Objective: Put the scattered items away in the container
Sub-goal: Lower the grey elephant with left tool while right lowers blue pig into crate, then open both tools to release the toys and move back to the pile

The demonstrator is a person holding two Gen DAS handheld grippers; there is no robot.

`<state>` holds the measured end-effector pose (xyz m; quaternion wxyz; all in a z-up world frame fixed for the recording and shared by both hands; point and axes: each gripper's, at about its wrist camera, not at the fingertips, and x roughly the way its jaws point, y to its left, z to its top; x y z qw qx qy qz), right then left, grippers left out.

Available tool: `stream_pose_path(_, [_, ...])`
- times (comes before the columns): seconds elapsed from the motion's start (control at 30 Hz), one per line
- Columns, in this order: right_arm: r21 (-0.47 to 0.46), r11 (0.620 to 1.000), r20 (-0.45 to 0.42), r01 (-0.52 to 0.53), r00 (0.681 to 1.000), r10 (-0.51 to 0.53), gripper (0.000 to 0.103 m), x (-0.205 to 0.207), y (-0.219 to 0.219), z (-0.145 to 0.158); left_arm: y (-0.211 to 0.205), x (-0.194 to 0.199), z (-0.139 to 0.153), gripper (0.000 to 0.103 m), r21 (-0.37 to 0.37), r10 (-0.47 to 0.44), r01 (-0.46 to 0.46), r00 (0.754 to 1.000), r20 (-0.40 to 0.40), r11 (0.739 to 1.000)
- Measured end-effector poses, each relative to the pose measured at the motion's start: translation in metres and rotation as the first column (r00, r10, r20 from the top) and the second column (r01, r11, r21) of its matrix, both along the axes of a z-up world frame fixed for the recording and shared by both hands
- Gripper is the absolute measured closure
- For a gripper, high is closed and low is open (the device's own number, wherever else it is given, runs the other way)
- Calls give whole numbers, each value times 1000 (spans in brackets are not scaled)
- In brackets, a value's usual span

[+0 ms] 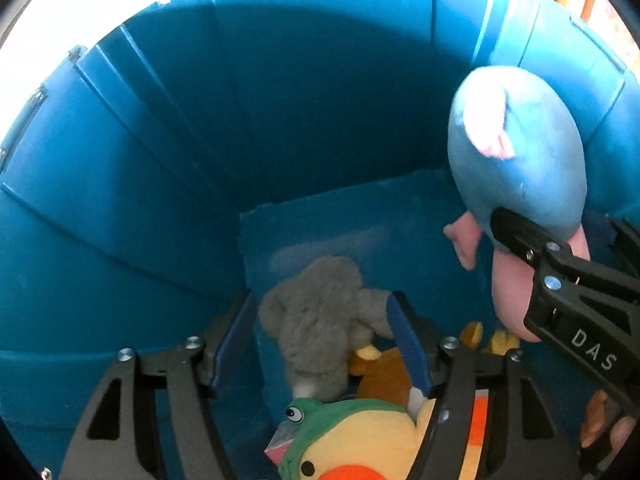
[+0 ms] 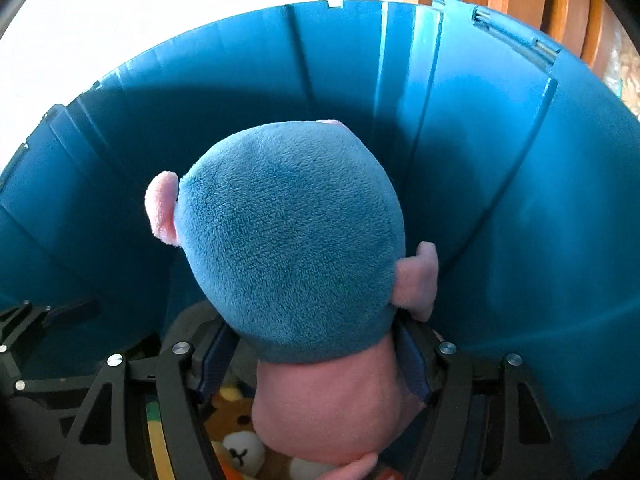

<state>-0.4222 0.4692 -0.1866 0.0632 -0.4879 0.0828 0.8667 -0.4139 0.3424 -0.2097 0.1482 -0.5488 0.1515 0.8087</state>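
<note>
While the blue-and-pink plush (image 2: 292,240) is gripped by the right gripper (image 2: 316,364) inside the blue bin (image 2: 500,200), release is best made low. Nearest, the left gripper (image 1: 324,344) is spread, empty; beneath lie a yellow duck (image 1: 360,444), brown bear (image 1: 384,376) and, farther, grey elephant (image 1: 316,320).

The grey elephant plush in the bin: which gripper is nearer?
Left. The left gripper hangs right over the grey elephant plush; the right gripper is off to its side, clamping the blue-and-pink plush.

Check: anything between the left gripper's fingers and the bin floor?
Yes. In the left wrist view, a grey plush lies between the open left gripper fingers, on the blue bin floor.
</note>
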Motion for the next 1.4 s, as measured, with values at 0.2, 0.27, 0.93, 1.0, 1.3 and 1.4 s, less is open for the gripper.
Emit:
stream_pose_path(0.2, [-43, 999, 1, 4, 1000, -4, 27, 4, 1, -2, 10, 2, -8, 36, -42, -23, 24, 1000, 8, 999])
stream_pose_path(0.27, [-53, 999, 8, 7, 1000, -7, 25, 6, 1, -2, 4, -5, -12, 36, -42, -26, 27, 1000, 11, 999])
stream_pose_path(0.93, [-66, 997, 23, 46, 999, -44, 19, 5, 31, 8, 12, 19, 5, 36, -37, -30, 31, 999, 37, 999])
stream_pose_path(1.0, [-78, 996, 47, 34, 998, -30, 19, 2, 22, 8, 8, 23, 13, 36, -21, -18, 19, 999, 31, 1000])
stream_pose_path(1.3, [-143, 989, -19, 28, 999, -31, 19, 31, 16, 73, -34, 48, 68, 36, 100, 86, -91, 995, 56, 991])
stream_pose_path(1.4, [-113, 993, -44, 18, 999, -23, 17, 53, 15, 103, -46, 72, 98, 36, 131, 51, -52, 999, 6, 990])
